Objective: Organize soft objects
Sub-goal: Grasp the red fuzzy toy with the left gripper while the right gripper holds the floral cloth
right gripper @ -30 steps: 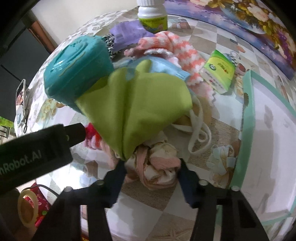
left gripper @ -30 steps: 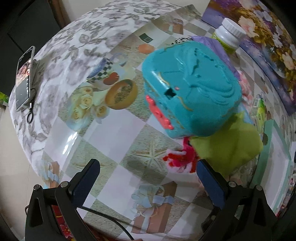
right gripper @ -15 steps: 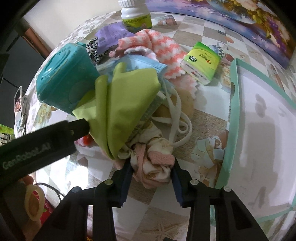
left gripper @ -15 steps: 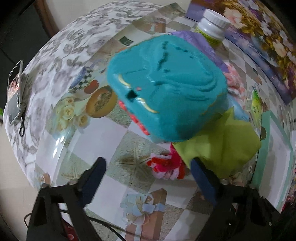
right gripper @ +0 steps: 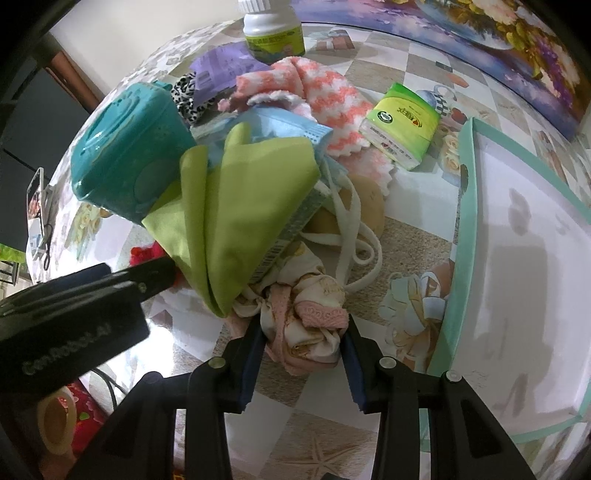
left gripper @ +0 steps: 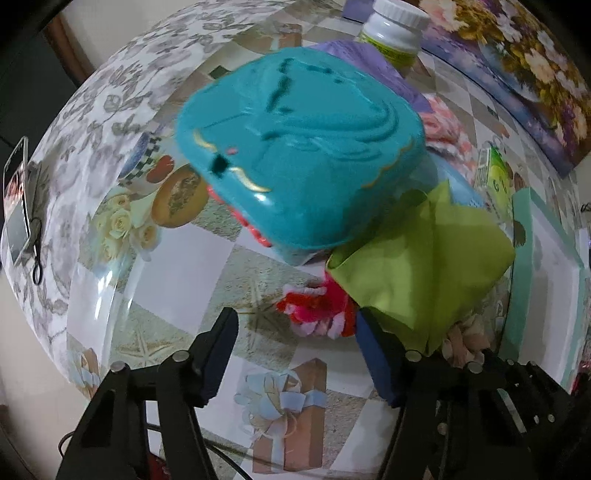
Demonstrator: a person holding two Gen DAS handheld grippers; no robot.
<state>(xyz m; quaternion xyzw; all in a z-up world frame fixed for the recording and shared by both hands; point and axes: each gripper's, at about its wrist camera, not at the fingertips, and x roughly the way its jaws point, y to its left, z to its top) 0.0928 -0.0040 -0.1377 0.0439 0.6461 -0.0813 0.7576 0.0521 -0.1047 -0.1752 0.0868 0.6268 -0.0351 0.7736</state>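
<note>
A small red and pink fluffy piece (left gripper: 317,310) lies on the table below a teal plastic box (left gripper: 303,162). My left gripper (left gripper: 295,332) points down over it. Its jaws are closing, with the fluffy piece between the tips, close to the right finger. The pads do not press it from both sides. A lime-green cloth (right gripper: 243,206) drapes over a pale blue mask pack (right gripper: 288,125). My right gripper (right gripper: 303,343) is shut on a bunched cream and pink cloth (right gripper: 314,321) at the pile's front edge. A white strap (right gripper: 354,236) trails behind the cloth.
A white tray with a mint rim (right gripper: 465,206) lies to the right. Behind the pile are a pink-and-white fluffy cloth (right gripper: 317,88), a green tissue pack (right gripper: 402,122), a purple cloth (right gripper: 225,70) and a white-capped bottle (right gripper: 273,29). A phone (left gripper: 16,195) lies at the table's left edge.
My left gripper has come down and over to the red fluffy piece, and its jaws have narrowed around it. The right gripper has tightened on the cream and pink cloth and stayed in place.
</note>
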